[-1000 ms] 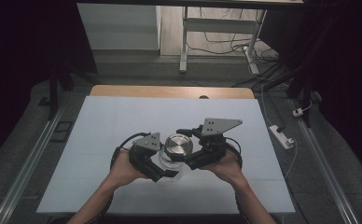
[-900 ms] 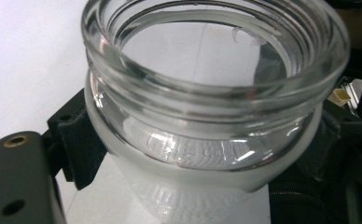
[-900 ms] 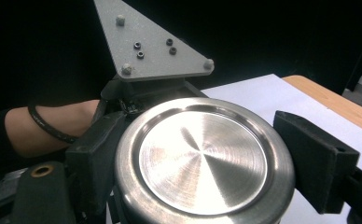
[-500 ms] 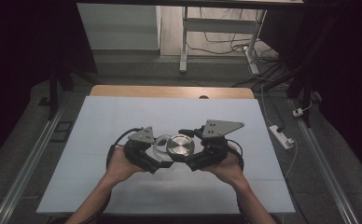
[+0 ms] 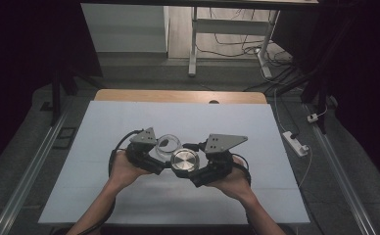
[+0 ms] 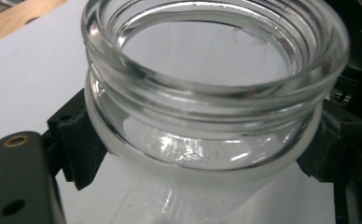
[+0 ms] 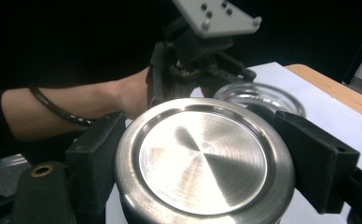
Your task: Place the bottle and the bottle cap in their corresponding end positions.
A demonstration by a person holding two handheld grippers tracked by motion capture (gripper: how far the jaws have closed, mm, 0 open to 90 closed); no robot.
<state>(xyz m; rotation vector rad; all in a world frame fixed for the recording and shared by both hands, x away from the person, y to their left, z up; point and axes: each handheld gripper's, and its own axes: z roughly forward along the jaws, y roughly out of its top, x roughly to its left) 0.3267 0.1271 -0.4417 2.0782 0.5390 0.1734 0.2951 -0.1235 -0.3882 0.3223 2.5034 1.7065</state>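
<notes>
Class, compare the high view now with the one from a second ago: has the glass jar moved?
Yes. The glass jar, clamped in the left gripper, has come out from under the metal lid, shifting left and toward the table's wooden far edge.

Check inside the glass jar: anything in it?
The glass jar, clamped by the left gripper, looks empty: white table shows through. Its base is out of frame.

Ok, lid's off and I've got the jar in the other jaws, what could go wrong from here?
1. The glass jar is pinched below its threaded neck by the left gripper; smooth glass could slip or twist out if you tilt it.
2. The metal lid is gripped at its rim by the right gripper, close beside the jar's open mouth; a small sideways move could knock metal on glass.
3. Both are near the table middle, so a drop would probably stay on it.
</notes>
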